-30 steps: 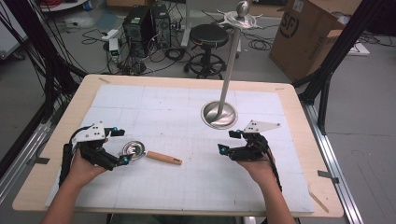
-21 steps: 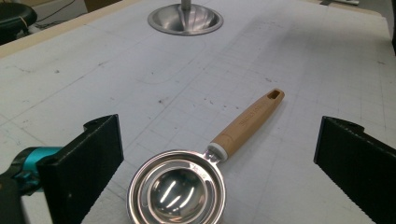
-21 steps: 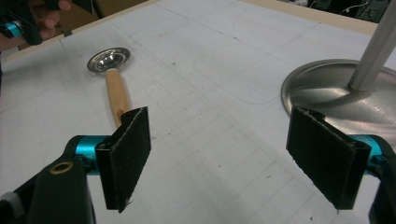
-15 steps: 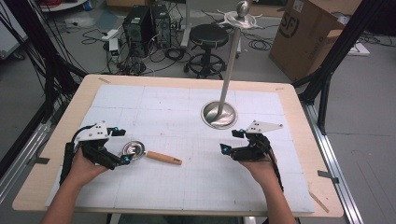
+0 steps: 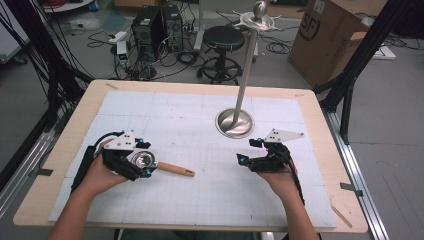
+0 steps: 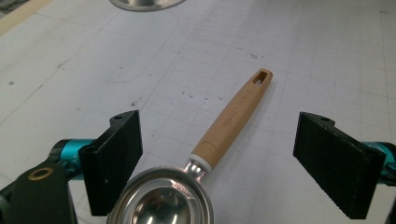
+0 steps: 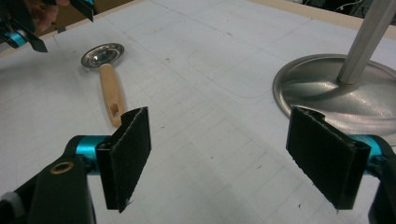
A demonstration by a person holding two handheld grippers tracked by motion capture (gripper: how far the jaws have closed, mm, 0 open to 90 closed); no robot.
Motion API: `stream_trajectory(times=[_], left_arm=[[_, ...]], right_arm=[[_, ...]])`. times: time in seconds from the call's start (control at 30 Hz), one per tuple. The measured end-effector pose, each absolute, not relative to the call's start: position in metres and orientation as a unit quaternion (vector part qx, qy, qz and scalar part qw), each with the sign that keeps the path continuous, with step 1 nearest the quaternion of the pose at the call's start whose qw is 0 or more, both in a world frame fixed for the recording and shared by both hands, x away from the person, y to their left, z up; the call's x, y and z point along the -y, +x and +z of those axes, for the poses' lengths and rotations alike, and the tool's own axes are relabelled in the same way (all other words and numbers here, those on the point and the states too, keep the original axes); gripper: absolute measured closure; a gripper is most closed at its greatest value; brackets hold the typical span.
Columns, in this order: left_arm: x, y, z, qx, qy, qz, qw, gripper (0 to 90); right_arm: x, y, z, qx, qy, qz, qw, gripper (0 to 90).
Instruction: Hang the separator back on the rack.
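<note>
A small steel scoop [image 5: 141, 160] with a light wooden handle [image 5: 175, 170] lies flat on the white grid mat [image 5: 200, 200], handle pointing right. My left gripper [image 5: 148, 159] is open, its jaws standing on either side of the bowl without touching it. In the left gripper view the bowl [image 6: 163, 200] sits low between the open jaws of that gripper [image 6: 226, 156], and the handle [image 6: 233, 116] runs away from me. My right gripper [image 5: 247, 151] is open and empty, to the right of the handle's end. Its own view shows the open right gripper [image 7: 219, 154] with the scoop [image 7: 112, 88] beyond.
A metal stand with a round base [image 5: 234, 122] and a tall pole [image 5: 247, 65] rises from the mat's middle back, close behind my right gripper; the base [image 7: 336, 93] shows in the right gripper view. Beyond the table are a stool [image 5: 225, 40], computers and a cardboard box [image 5: 325, 40].
</note>
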State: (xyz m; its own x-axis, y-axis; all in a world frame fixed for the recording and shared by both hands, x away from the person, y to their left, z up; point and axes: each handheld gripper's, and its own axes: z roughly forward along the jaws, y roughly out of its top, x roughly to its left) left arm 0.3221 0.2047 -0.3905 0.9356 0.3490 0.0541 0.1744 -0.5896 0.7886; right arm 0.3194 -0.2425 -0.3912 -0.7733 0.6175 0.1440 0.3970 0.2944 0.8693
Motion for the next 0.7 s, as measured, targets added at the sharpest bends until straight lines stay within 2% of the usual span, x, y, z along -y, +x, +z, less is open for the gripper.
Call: stream_trajectory(times=[0.03,0.17,0.5,0.57,0.6,0.7], left_arm=[[-0.199,0.326,-0.390,-0.140,0.899,0.102,0.403,20.2],[-0.193,0.332,-0.389,-0.137,0.912,0.098,0.375,22.6],[-0.190,0.340,-0.397,-0.135,0.925,0.085,0.346,33.7],[-0.188,0.341,-0.398,-0.126,0.933,0.082,0.326,36.6],[-0.182,0.342,-0.398,-0.119,0.943,0.088,0.298,36.8],[-0.177,0.343,-0.397,-0.108,0.949,0.084,0.284,38.8]], right_arm=[[0.243,0.320,-0.391,-0.795,0.317,0.505,0.110,21.4],[0.243,0.321,-0.392,-0.795,0.319,0.504,0.107,21.4],[0.240,0.323,-0.394,-0.798,0.313,0.504,0.100,22.0],[0.239,0.323,-0.395,-0.799,0.314,0.503,0.098,22.0],[0.239,0.324,-0.395,-0.801,0.312,0.502,0.097,22.0],[0.239,0.324,-0.395,-0.801,0.312,0.503,0.097,22.3]])
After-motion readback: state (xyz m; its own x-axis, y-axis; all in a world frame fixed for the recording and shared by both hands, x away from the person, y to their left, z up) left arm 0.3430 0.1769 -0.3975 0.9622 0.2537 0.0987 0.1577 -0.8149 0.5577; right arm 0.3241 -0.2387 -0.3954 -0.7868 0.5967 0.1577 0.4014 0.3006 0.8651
